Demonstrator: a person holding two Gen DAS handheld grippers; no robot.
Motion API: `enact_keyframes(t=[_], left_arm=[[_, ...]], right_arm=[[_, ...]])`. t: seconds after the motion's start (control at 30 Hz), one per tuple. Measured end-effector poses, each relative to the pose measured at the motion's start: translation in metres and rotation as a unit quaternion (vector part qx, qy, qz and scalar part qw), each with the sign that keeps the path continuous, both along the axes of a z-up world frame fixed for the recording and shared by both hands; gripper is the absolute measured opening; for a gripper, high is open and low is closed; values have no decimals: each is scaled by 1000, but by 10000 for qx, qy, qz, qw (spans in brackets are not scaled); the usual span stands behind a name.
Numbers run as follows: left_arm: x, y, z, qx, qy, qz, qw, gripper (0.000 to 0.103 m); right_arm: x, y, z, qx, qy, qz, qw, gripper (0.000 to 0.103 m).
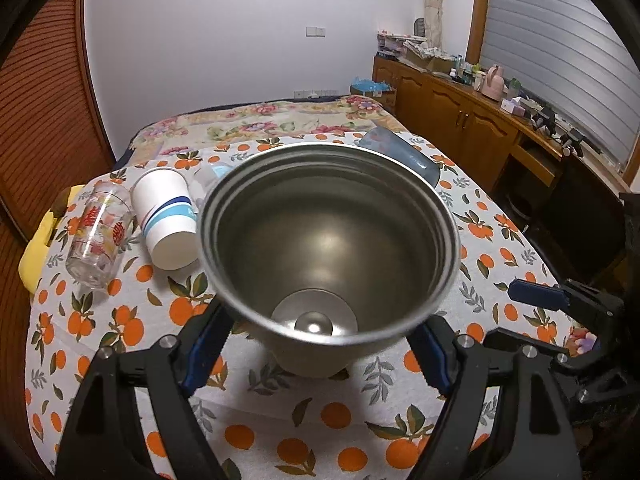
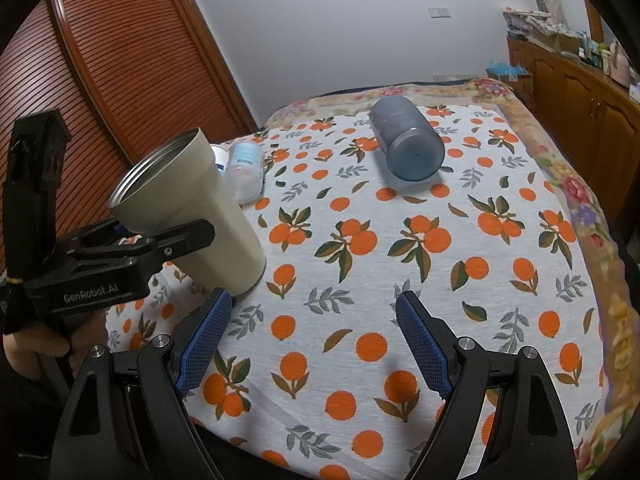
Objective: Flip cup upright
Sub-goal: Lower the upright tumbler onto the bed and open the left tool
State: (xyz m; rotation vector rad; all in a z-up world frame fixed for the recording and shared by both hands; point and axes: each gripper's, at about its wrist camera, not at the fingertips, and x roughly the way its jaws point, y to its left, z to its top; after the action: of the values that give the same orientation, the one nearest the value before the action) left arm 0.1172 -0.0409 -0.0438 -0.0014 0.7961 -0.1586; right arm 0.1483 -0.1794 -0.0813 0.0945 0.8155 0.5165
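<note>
While the orange-print cloth-covered table [image 2: 400,280] gives plenty of room, its soft, wrinkled cover is the first risk: a tall cup set down on a fold could rock and fall over again.

On it, tilted, is the cream steel tumbler with a bare metal inside [image 2: 192,208]. It stands near the table's left edge as the right wrist view shows it, its base low over the cloth and its open mouth leaning up and away; whether the base touches the cloth I cannot tell. The left hand-held gripper [image 1: 320,344] is clenched on its lower body, pads on both sides. The wall is smooth and tapered, so I judge that a loose squeeze could let it slide or twist as it is brought vertical, and letting go before the base is flat would tip it.

Behind it lie a grey-blue translucent plastic cup [image 2: 408,148] on its side toward the far edge, a white paper cup with blue bands [image 1: 168,220], a clear glass printed in red [image 1: 98,236] and a small clear plastic bottle [image 2: 244,172]; a wide swing could knock the near ones.

The right hand-held gripper [image 2: 316,344] hangs released over bare cloth, holding nothing.
</note>
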Motion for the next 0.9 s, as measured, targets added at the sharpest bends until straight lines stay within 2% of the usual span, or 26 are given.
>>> enact_keyframes(t=[0.23, 0.53, 0.67, 0.77, 0.9], left_arm=[[-25, 5, 7, 148, -393, 64, 9991, 84], [-61, 32, 17, 96, -801, 312, 9962, 87], [-77, 44, 22, 101, -1065, 410, 9934, 92], [-88, 52, 27, 112, -1269, 524, 9905, 101], [-98, 57, 33, 195, -1470, 621, 9870, 103]], right_arm=[[-9, 12, 11, 26, -341, -17, 9994, 88], [-33, 18, 25, -21, -952, -374, 9947, 91], [-43, 20, 30, -51, -1219, -499, 9913, 93], [-50, 21, 34, -33, -1401, -607, 9883, 97], [-59, 21, 39, -13, -1643, -723, 9838, 103]])
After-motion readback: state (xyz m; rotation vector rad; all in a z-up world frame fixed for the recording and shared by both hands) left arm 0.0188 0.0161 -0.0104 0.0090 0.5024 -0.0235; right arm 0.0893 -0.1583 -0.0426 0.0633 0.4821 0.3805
